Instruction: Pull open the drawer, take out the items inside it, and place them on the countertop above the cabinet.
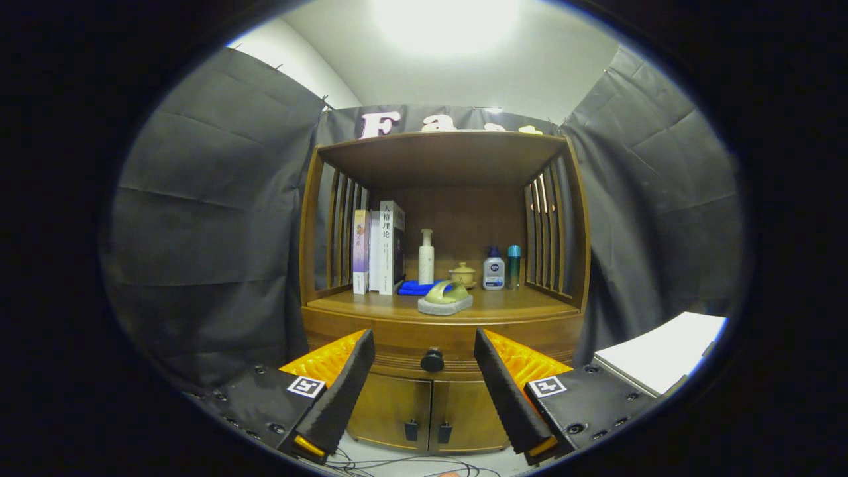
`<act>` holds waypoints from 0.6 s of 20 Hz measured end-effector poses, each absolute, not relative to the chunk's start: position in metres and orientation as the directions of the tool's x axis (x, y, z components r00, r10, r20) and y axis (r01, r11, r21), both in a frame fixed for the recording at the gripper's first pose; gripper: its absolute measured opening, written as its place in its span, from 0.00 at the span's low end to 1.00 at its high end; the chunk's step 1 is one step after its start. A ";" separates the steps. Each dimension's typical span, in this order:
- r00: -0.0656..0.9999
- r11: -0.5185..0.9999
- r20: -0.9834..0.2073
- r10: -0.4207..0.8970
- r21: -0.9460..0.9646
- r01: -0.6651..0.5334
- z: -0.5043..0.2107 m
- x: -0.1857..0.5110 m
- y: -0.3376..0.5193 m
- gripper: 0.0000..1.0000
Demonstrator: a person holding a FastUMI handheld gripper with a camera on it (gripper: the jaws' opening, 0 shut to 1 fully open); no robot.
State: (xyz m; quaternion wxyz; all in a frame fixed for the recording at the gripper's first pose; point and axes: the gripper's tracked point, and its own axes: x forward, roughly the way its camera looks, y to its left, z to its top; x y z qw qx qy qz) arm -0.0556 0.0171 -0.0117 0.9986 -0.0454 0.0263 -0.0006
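Observation:
A wooden cabinet (444, 331) stands ahead of me against the booth's dark cloth wall. Its drawer (397, 341) is shut, with a round dark knob (432, 360) at the middle of its front. My gripper (424, 348) is open, and the knob sits between the two fingertips but some way beyond them. Nothing is held. The countertop (517, 301) above the drawer carries a green piece on a grey stone base (445, 298) near its front edge. What lies inside the drawer is hidden.
On the countertop stand several books (379, 248), a white pump bottle (426, 257), a blue cloth (416, 287), a small lidded pot (462, 274) and two small bottles (501, 267). Two lower doors (427, 414) have small handles. Cables (397, 464) lie on the floor. A white board (662, 351) is at right.

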 end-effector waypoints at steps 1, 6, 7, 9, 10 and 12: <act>0.999 0.995 -0.053 -0.009 -0.099 0.004 -0.014 -0.055 0.014 0.96; 0.999 0.996 -0.046 -0.007 -0.091 0.003 -0.014 -0.052 0.014 0.96; 0.999 0.996 -0.041 -0.005 -0.089 0.001 -0.012 -0.052 0.014 0.96; 0.999 0.997 -0.033 0.000 -0.081 -0.003 -0.009 -0.054 0.015 0.96; 1.000 0.997 -0.031 0.002 -0.075 -0.004 -0.008 -0.055 0.015 0.96; 1.000 0.998 -0.026 -0.004 -0.069 0.002 -0.006 -0.056 0.013 0.96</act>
